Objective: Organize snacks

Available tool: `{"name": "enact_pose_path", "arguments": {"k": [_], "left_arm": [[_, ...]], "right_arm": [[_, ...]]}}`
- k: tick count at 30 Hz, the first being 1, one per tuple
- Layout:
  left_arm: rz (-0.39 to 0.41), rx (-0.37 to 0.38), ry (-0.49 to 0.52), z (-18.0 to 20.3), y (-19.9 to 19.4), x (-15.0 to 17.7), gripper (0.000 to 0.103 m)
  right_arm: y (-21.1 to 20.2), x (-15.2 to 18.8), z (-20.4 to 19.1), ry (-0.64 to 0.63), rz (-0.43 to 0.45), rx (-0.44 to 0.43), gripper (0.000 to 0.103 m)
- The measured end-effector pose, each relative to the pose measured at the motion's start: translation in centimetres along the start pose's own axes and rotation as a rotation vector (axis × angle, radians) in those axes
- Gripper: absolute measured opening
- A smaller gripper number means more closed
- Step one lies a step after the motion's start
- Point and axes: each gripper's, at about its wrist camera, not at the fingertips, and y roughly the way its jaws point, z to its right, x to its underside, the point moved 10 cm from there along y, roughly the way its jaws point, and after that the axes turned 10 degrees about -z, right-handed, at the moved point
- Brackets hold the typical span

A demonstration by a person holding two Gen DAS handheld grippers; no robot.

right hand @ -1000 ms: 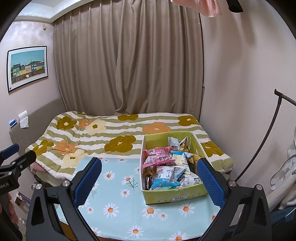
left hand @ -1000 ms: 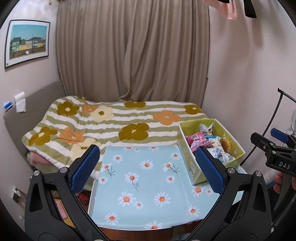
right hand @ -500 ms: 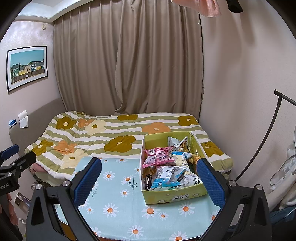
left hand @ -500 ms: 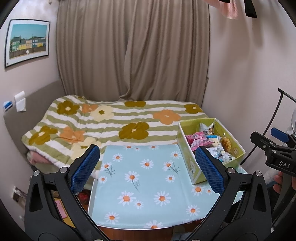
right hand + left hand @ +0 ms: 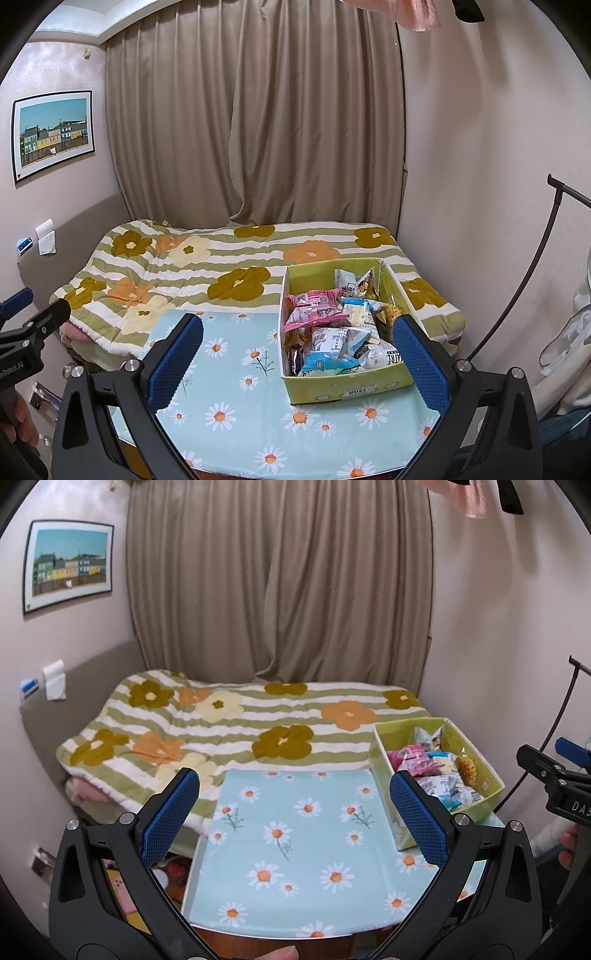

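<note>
both grippers' jaws wide, empty, above daisy table (image 5: 229, 410); snack box (image 5: 343, 387) right, bed (image 5: 229, 258) behind.

A home bedroom: a bed under a green-and-white striped quilt with big flower shapes (image 5: 236, 269) fills the far side, long beige curtains (image 5: 255, 122) hang behind it, and a framed print of coloured houses (image 5: 53, 134) hangs on the pale wall.

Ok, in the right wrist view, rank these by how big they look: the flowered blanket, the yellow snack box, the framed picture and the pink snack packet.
1. Flowered blanket, largest.
2. Yellow snack box.
3. Framed picture, though it hangs farther away on the wall, so its true size against the box is unsure.
4. Pink snack packet, smallest.
</note>
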Motion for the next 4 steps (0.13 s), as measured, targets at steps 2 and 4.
{"name": "enact_pose_path", "arguments": {"k": [2,4], "left_arm": [[0.004,0.009,-0.008,-0.25,0.11,0.16,0.103],[0.004,-0.001,-0.007,-0.45,0.2,0.27,0.103]], "right_arm": [[-0.05,0.11,-0.12,-0.006,-0.004,0.003,0.102],[0.03,0.23,-0.32,-0.011,-0.009,0.005,0.102]]}}
